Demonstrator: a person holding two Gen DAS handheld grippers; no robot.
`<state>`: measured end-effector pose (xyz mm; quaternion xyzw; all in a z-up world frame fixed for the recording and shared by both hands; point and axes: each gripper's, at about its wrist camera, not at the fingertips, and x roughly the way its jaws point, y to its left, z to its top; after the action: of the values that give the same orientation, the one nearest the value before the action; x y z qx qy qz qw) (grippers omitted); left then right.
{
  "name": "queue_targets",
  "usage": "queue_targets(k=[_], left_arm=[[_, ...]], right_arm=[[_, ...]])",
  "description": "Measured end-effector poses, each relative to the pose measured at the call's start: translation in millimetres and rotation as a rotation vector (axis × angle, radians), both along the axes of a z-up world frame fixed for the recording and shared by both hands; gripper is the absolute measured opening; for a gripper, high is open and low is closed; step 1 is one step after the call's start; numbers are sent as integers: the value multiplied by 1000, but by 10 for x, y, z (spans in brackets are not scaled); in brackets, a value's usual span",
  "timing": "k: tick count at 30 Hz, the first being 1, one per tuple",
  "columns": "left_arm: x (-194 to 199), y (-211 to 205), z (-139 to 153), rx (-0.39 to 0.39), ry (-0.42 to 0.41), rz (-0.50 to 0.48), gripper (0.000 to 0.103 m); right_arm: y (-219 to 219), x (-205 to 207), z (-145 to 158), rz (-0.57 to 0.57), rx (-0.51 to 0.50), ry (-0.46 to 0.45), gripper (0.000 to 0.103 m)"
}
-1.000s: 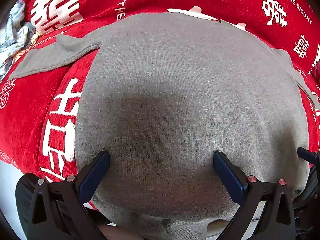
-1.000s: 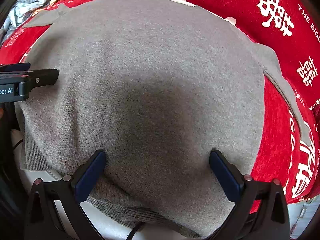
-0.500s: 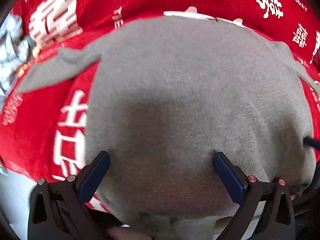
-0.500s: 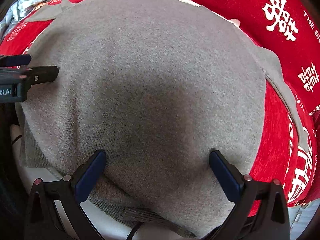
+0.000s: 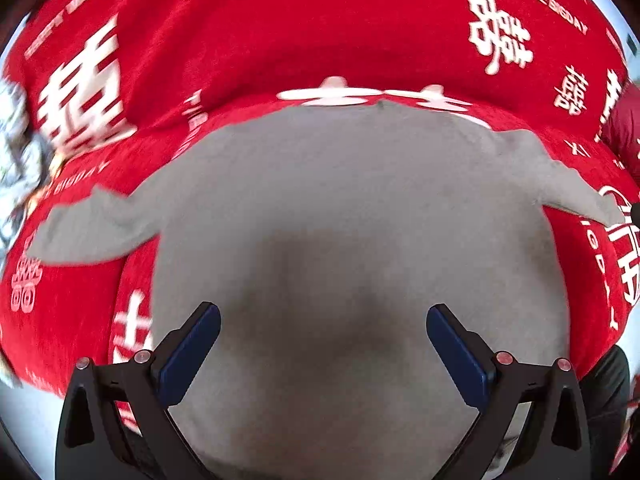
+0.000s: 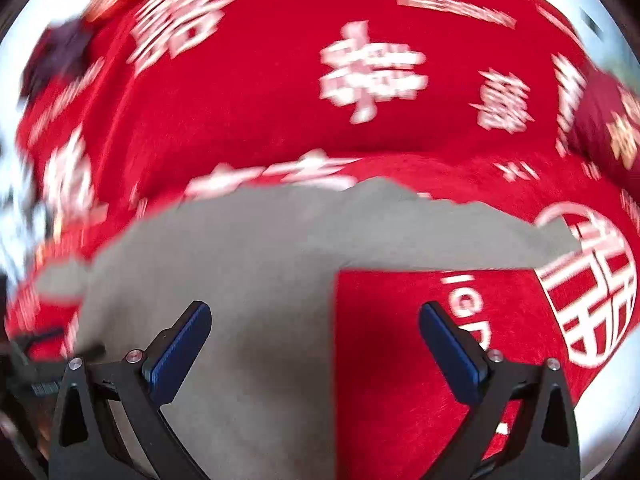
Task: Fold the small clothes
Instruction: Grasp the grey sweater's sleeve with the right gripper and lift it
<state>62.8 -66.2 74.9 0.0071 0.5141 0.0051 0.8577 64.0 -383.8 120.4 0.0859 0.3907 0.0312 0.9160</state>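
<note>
A small grey long-sleeved top (image 5: 352,216) lies spread flat on a red cloth with white characters (image 5: 280,28). Its sleeves stick out to the left (image 5: 92,228) and right (image 5: 568,184). My left gripper (image 5: 323,344) is open and empty, raised over the lower middle of the top. My right gripper (image 6: 314,340) is open and empty, above the top's right side edge (image 6: 332,320); the grey top (image 6: 248,264) fills the left half of that blurred view, red cloth (image 6: 400,360) the right.
A pale patterned garment (image 5: 12,148) lies at the far left edge of the cloth. A dark red bundle (image 5: 620,128) sits at the right. The left gripper's body shows at the left edge of the right wrist view (image 6: 36,360).
Both grippers have lifted away from the top and pulled back. The right one has also swung to the right, over the top's right edge. Both stayed open.
</note>
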Motion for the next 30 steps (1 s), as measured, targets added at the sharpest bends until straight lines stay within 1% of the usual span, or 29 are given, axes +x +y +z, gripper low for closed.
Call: queue_targets(k=[2, 4, 7, 9, 12, 13, 15, 17, 19, 20, 22, 24, 27, 29, 30], left_arm=[[170, -164, 21, -3, 15, -30, 103], [341, -366, 39, -8, 28, -57, 103], [545, -588, 35, -3, 36, -77, 103], [708, -752, -34, 17, 59, -87, 103], [878, -926, -160, 11, 104, -94, 103], [907, -959, -193, 6, 113, -93, 103], [983, -1037, -263, -5, 129, -90, 103], [1077, -1137, -329, -8, 139, -93, 103], [1175, -1223, -374, -2, 141, -99, 103], [1237, -1274, -398, 3, 141, -102, 103], [1357, -1333, -443, 0, 145, -102, 103], [1490, -1364, -491, -17, 152, -84, 103], [1635, -1374, -556, -61, 157, -52, 103], [1737, -1393, -622, -76, 165, -33, 103], [1783, -1407, -657, -76, 169, -29, 103]], right_arm=[[-347, 57, -59, -68, 60, 28, 103], [-664, 171, -114, -131, 93, 47, 103], [-1207, 319, -246, -234, 141, 53, 103], [-1563, 398, -342, -305, 188, 52, 103], [-2097, 500, -535, -415, 287, 53, 99], [-2252, 545, -617, -442, 314, 64, 95], [-2475, 650, -769, -468, 329, 92, 92], [-2611, 732, -887, -483, 321, 110, 88], [-2716, 828, -989, -483, 338, 119, 84], [-2751, 860, -1034, -481, 349, 123, 84], [-2770, 929, -1061, -465, 360, 95, 84], [-2745, 1029, -1075, -447, 349, 90, 84], [-2740, 1126, -1142, -428, 399, 79, 82], [-2764, 1199, -1203, -425, 433, 81, 71], [-2789, 1241, -1226, -423, 454, 83, 68]])
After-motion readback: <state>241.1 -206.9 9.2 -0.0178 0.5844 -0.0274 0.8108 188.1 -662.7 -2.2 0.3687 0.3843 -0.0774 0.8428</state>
